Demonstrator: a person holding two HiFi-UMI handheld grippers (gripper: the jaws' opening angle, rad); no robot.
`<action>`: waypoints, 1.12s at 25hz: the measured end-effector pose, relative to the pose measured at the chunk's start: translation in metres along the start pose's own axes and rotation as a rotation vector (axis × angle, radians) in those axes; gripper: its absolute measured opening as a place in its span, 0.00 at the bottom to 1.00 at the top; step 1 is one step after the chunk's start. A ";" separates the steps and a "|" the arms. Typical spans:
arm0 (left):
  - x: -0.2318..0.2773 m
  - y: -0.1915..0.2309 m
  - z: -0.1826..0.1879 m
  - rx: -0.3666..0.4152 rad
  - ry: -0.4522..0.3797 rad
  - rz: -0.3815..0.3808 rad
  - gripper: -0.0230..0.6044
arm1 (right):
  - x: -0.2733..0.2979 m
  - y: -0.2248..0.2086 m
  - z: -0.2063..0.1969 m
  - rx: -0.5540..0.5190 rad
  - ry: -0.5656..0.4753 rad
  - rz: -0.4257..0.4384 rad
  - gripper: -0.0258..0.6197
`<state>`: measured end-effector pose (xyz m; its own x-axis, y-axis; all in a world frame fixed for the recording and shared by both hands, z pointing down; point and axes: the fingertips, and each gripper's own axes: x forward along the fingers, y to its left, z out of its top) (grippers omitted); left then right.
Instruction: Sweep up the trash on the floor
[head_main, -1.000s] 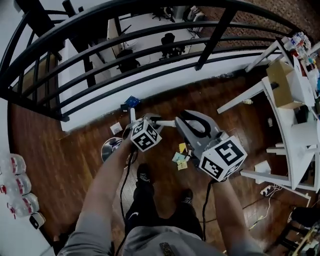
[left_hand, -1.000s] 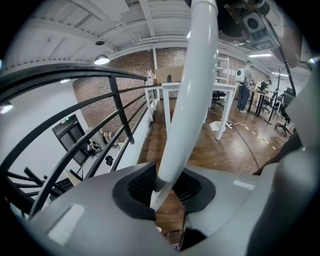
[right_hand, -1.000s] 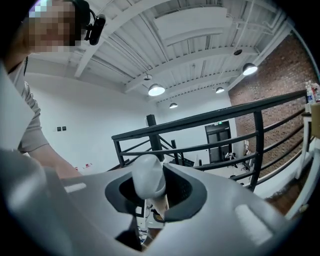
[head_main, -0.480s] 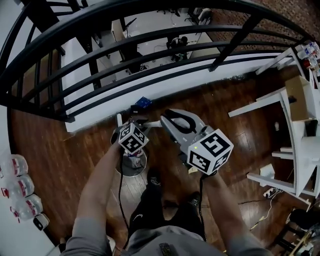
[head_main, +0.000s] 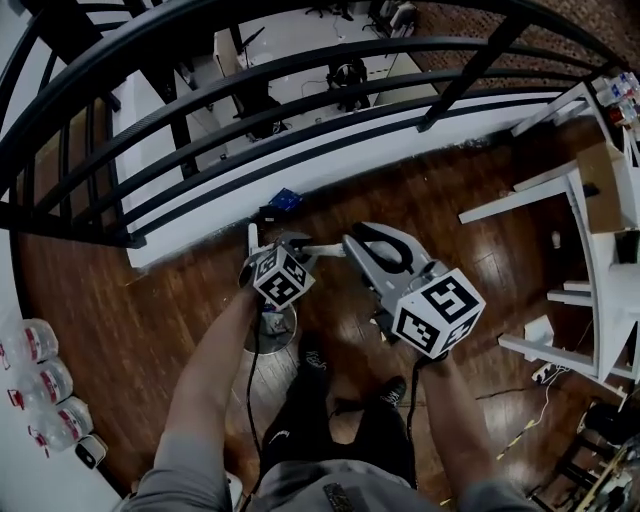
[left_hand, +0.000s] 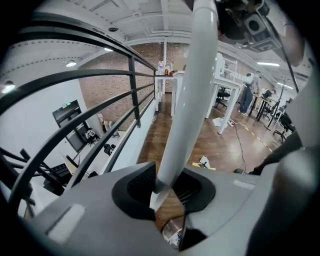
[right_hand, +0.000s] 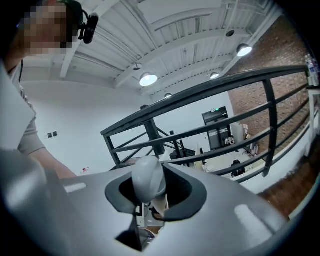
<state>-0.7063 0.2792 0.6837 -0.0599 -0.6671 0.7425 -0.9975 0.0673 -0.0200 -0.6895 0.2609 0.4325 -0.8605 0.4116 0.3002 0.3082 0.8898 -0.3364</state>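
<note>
My left gripper (left_hand: 165, 192) is clamped on the shaft of a white handle (left_hand: 192, 90), jaws fairly narrow around it. My right gripper (right_hand: 150, 192) has the rounded top end of that same handle pinched between its jaws. Right under the left one sits a round metal bin (head_main: 255, 345) with some rubbish in it. The only trash I can spot is a yellowish paper scrap (left_hand: 204, 162) on the wood floor (head_main: 150, 320), a bit past the bin, toward the white tables (head_main: 590, 250). A black railing (head_main: 300, 110) runs beyond all that
</note>
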 end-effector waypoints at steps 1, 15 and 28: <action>0.008 -0.010 0.009 0.014 -0.006 -0.021 0.17 | -0.013 -0.009 -0.002 0.013 -0.001 -0.029 0.15; 0.108 -0.236 0.148 0.199 -0.076 -0.277 0.17 | -0.264 -0.092 -0.034 0.089 -0.072 -0.368 0.15; 0.174 -0.477 0.238 0.346 -0.054 -0.424 0.17 | -0.522 -0.138 -0.098 0.179 -0.134 -0.534 0.15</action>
<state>-0.2492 -0.0452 0.6632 0.3568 -0.6208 0.6980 -0.8881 -0.4573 0.0473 -0.2428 -0.0576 0.4100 -0.9255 -0.1241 0.3579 -0.2460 0.9153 -0.3189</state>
